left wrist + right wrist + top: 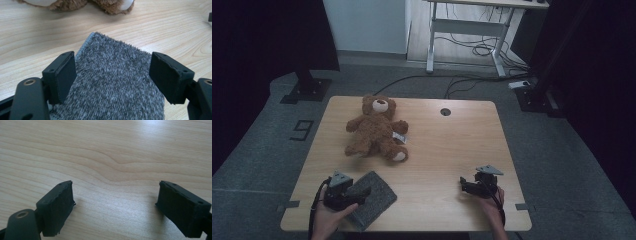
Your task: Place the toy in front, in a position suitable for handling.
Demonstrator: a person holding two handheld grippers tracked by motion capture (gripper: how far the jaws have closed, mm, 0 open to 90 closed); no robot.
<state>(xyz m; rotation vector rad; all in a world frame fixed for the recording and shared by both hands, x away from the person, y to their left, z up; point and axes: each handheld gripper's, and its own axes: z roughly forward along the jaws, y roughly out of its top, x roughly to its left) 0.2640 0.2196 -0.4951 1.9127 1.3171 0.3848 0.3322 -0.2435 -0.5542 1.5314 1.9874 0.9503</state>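
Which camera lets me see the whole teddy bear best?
The high view: the teddy bear lies there whole on the wooden table, head to feet, beyond the grey cloth. The left gripper view catches just its feet at the top edge. The right gripper view looks at bare wood.

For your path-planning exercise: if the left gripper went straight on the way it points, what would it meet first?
The left gripper, jaws open, would probably meet the grey fuzzy cloth first; the brown plush teddy bear lies beyond.
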